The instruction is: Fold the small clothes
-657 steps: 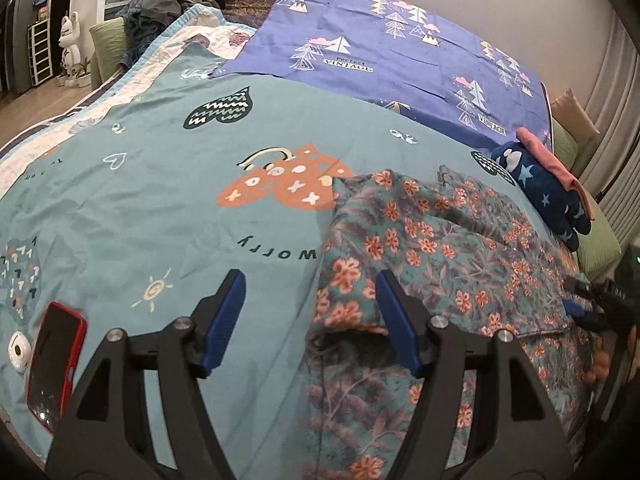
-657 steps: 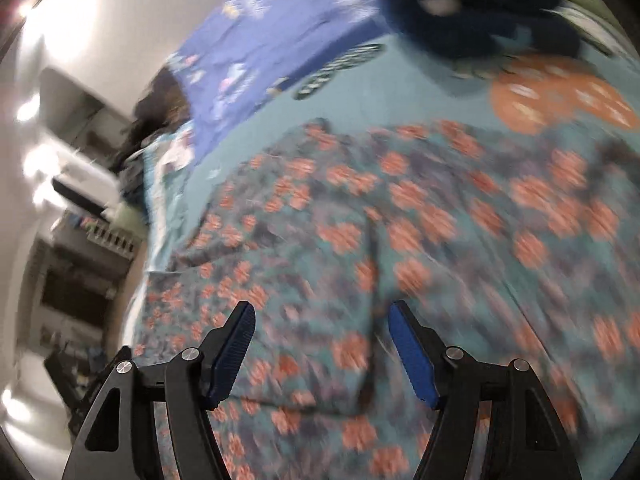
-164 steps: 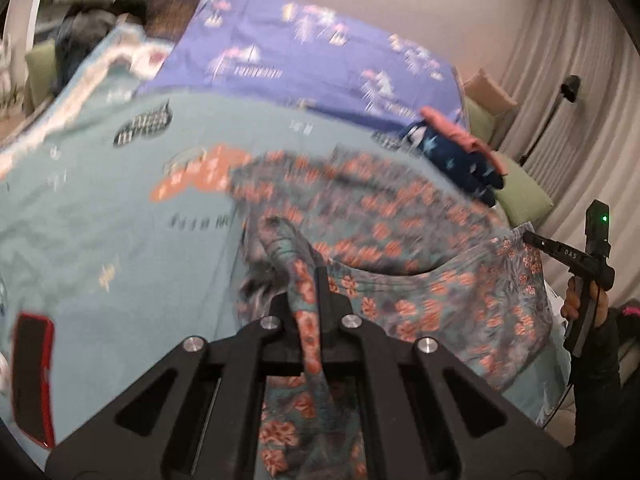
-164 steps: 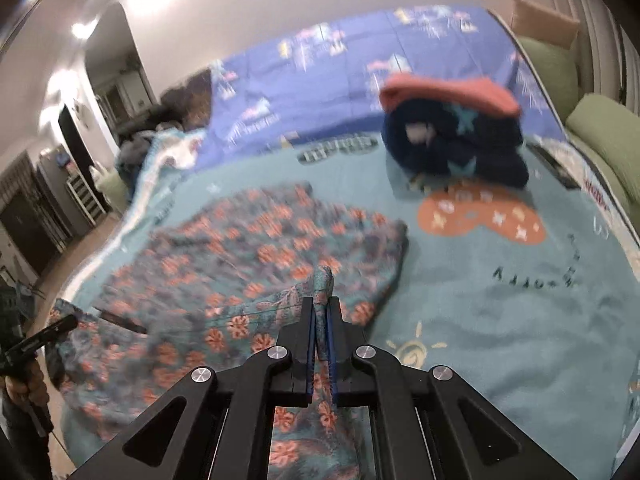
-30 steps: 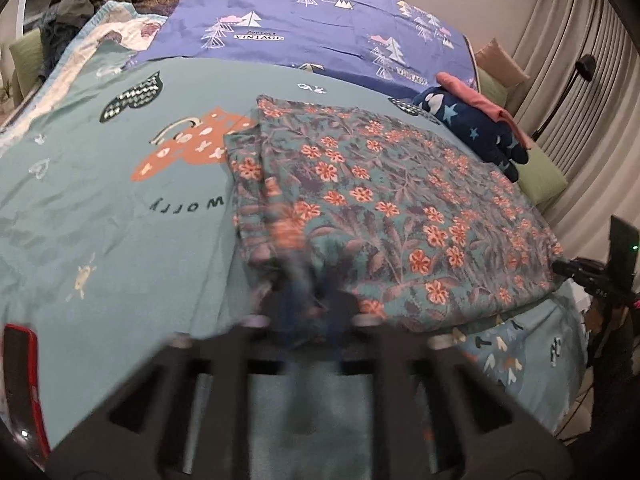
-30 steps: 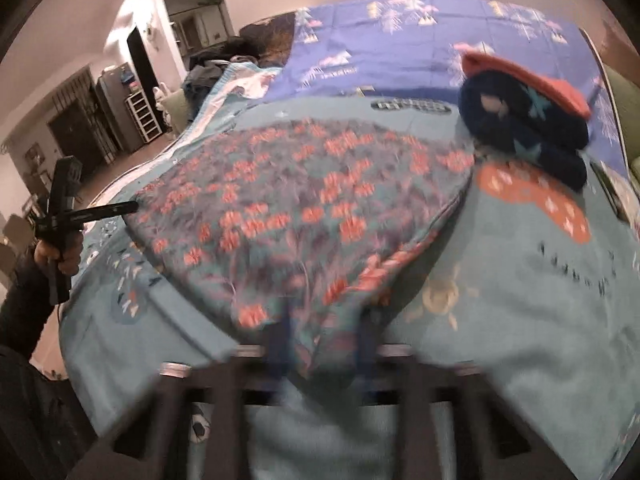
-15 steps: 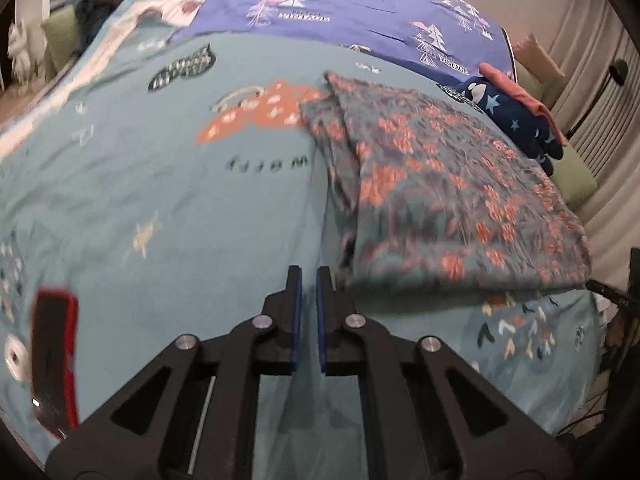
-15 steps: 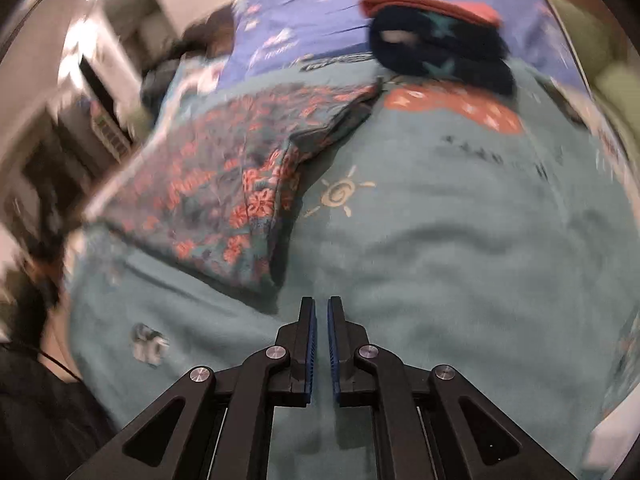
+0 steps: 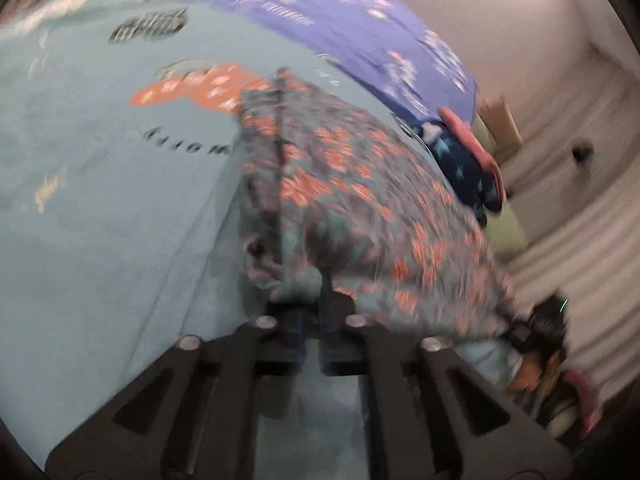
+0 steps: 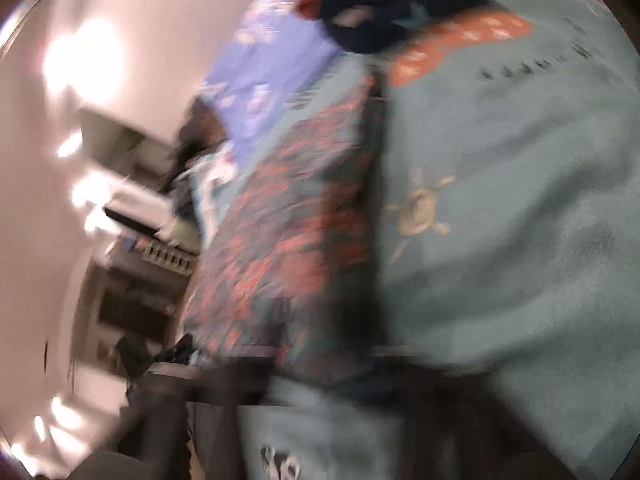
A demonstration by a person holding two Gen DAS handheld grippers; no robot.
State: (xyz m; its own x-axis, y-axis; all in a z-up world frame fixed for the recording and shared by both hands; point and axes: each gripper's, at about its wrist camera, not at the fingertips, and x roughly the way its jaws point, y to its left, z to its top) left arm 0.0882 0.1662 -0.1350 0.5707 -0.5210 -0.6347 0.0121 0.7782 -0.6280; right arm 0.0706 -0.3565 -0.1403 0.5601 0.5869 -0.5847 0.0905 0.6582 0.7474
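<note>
A: Where's the folded teal cloth with orange flowers (image 9: 340, 184)?
B: Lying on the teal printed bedspread (image 9: 100, 184), near a dark blue starred bundle (image 9: 464, 160).
A: The grippers?
B: Left gripper (image 9: 312, 316) clenched at the cloth's near edge, nothing visibly pinched. Right gripper (image 10: 320, 380) too blurred to see, also clenched.

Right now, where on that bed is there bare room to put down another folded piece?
The widest free patch is the teal printed bedspread left of the folded floral garment, below the orange mushroom print. The purple tree-patterned sheet beyond looks bare too. It is crowded to the right, where the navy star-patterned bundle lies near the floral garment.
</note>
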